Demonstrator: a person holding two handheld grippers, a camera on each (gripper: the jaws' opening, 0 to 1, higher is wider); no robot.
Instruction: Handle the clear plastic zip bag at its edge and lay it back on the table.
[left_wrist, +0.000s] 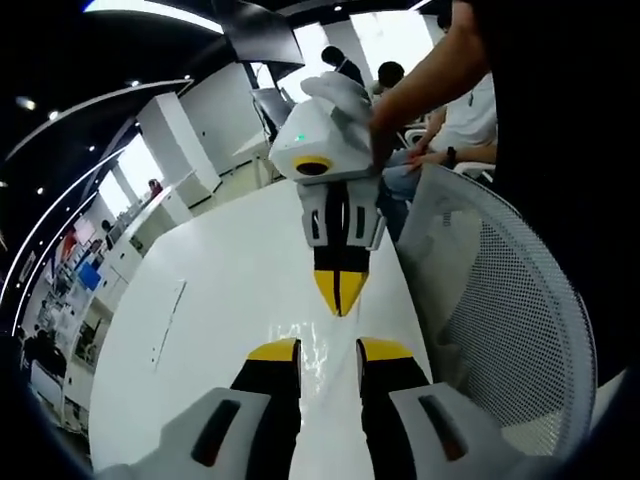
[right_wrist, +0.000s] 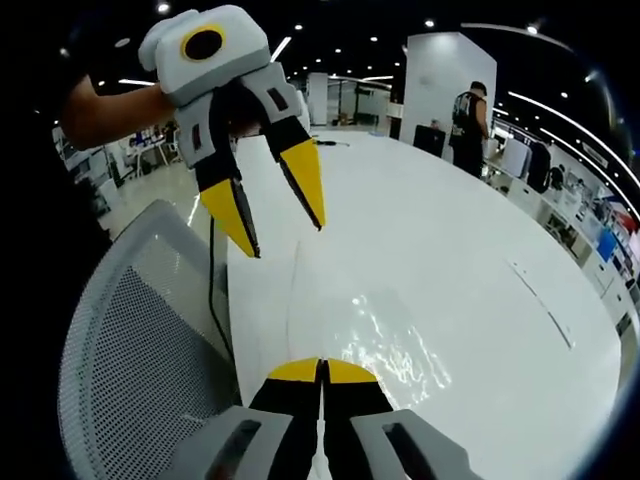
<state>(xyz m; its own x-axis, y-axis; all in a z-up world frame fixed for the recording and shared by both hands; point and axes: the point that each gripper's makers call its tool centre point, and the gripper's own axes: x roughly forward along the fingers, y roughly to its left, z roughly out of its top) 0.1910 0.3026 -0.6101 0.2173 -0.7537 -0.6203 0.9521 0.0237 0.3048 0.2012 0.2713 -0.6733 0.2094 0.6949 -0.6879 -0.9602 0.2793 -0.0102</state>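
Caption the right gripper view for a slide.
Right gripper shut at the clear zip bag's edge on the white table; left gripper hovers open above.

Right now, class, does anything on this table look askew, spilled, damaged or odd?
Nothing is spilled or broken. The one oddity is the clear zip bag on the white table: its film is rippled near the right gripper, whose jaws are shut, rather than lying smooth.

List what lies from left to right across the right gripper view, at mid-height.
Mesh chair back → black cable → left gripper, jaws open → clear plastic zip bag on the white table → thin slot in the tabletop.
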